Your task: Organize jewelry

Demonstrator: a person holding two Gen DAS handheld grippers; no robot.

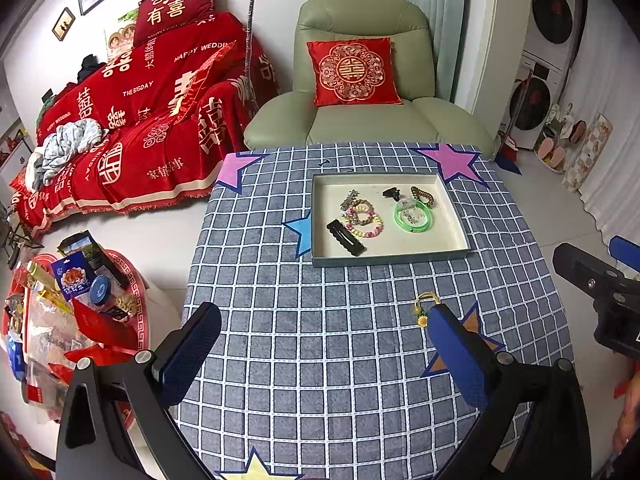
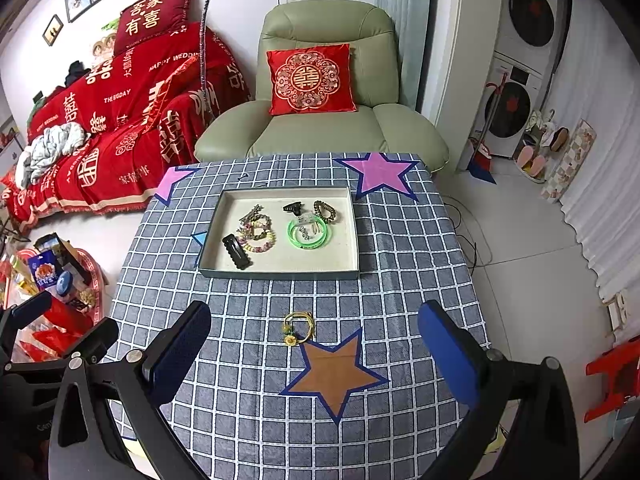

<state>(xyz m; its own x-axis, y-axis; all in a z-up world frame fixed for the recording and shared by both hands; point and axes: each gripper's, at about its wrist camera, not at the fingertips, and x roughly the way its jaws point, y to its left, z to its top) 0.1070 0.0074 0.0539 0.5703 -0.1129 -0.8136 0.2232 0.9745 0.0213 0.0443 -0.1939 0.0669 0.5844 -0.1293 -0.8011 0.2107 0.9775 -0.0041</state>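
Note:
A shallow grey tray point(image 1: 320, 216) point(image 2: 208, 244) lies on the checked tablecloth and holds a black hair clip point(image 1: 346, 237) point(image 2: 237, 251), beaded bracelets point(image 1: 366, 220) point(image 2: 260, 236), a green bangle point(image 1: 414, 216) point(image 2: 309, 233), a brown bead bracelet point(image 1: 422, 195) point(image 2: 325, 210) and a small black claw clip point(image 1: 391, 193) point(image 2: 292, 207). A yellow cord bracelet with a flower charm point(image 1: 424, 311) point(image 2: 298, 326) lies loose on the cloth nearer me. My left gripper point(image 1: 326, 328) is open and empty, its right finger beside the bracelet. My right gripper point(image 2: 314, 330) is open and empty, with the bracelet between its fingers.
A green armchair point(image 1: 360, 120) with a red cushion stands behind the table. A red-covered sofa point(image 1: 140, 120) is at the left. A red basket of packets point(image 1: 72, 312) sits on the floor at the left. Stacked washing machines point(image 2: 520, 60) stand at the right.

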